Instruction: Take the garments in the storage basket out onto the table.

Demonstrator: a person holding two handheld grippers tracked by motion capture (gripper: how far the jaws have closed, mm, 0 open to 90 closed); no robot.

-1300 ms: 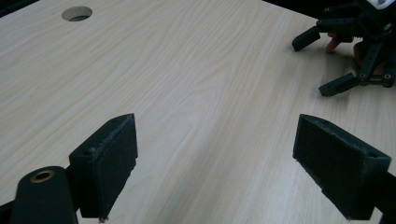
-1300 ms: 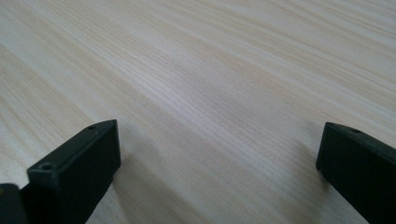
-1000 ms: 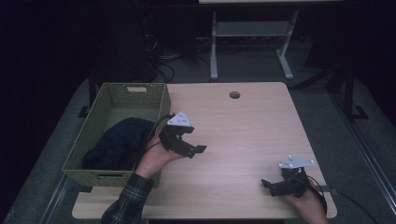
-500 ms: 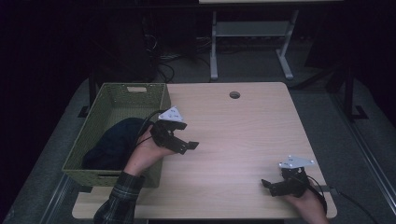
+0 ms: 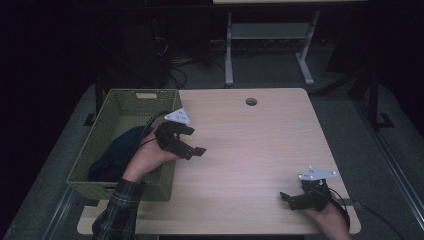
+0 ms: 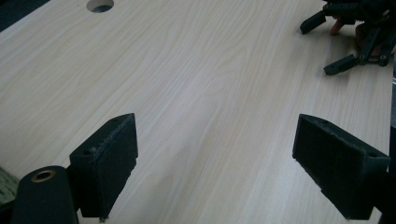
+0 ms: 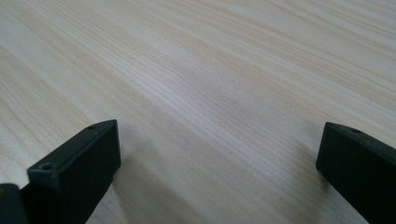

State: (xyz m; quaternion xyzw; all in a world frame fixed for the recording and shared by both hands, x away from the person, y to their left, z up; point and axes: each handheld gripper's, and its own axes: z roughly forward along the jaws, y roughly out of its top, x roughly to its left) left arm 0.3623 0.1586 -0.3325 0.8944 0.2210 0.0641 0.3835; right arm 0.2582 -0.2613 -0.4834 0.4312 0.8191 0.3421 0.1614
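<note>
The dark cloth (image 5: 117,152) sits bunched in the green basket (image 5: 125,100) at the table's left. The left gripper (image 5: 192,147), jaws wide and empty, hovers beside the rim; reaching in carelessly could snag the weave. The right gripper (image 5: 290,199) rests spread apart too.

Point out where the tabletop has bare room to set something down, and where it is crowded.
Bare wood runs from the cable hole down between the left gripper and right gripper. The crowded spot is the green basket, with its dark cloth, at the left edge.
</note>
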